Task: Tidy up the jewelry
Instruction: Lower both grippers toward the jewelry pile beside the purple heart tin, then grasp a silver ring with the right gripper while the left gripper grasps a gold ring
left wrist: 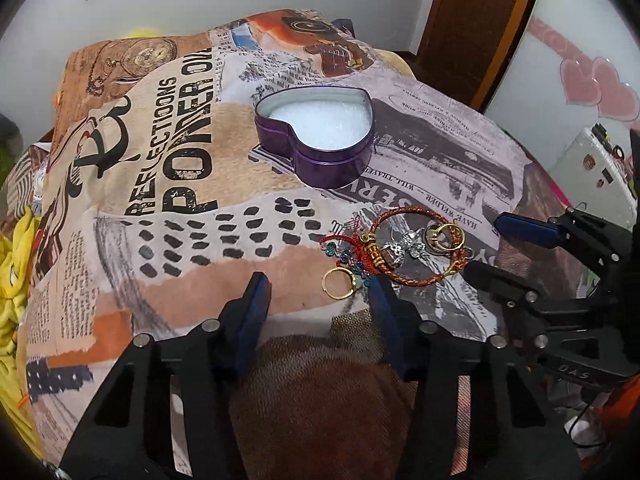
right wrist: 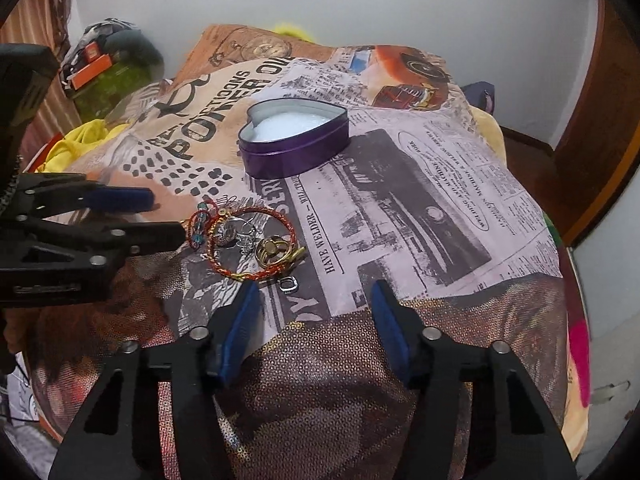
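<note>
A purple heart-shaped tin (left wrist: 320,152) (right wrist: 294,150) with a white foam lining stands open on the printed cloth. In front of it lies a heap of jewelry: a red-orange braided bracelet (left wrist: 416,278) (right wrist: 224,266), silver charms (left wrist: 404,248) (right wrist: 240,236), gold rings (left wrist: 442,236) (right wrist: 274,250) and a red thread piece with blue beads (left wrist: 340,248) (right wrist: 198,226). One gold ring (left wrist: 339,283) lies apart, near my left gripper. A small silver ring (right wrist: 289,283) lies near my right gripper. My left gripper (left wrist: 320,292) is open and empty just before the heap. My right gripper (right wrist: 316,300) is open and empty at the heap's right.
The cloth (left wrist: 192,208) covers a raised soft surface with edges falling off all round. Yellow fabric (left wrist: 12,272) lies at the left, a wooden door (left wrist: 476,20) at the back right, a white box (left wrist: 592,164) at the right.
</note>
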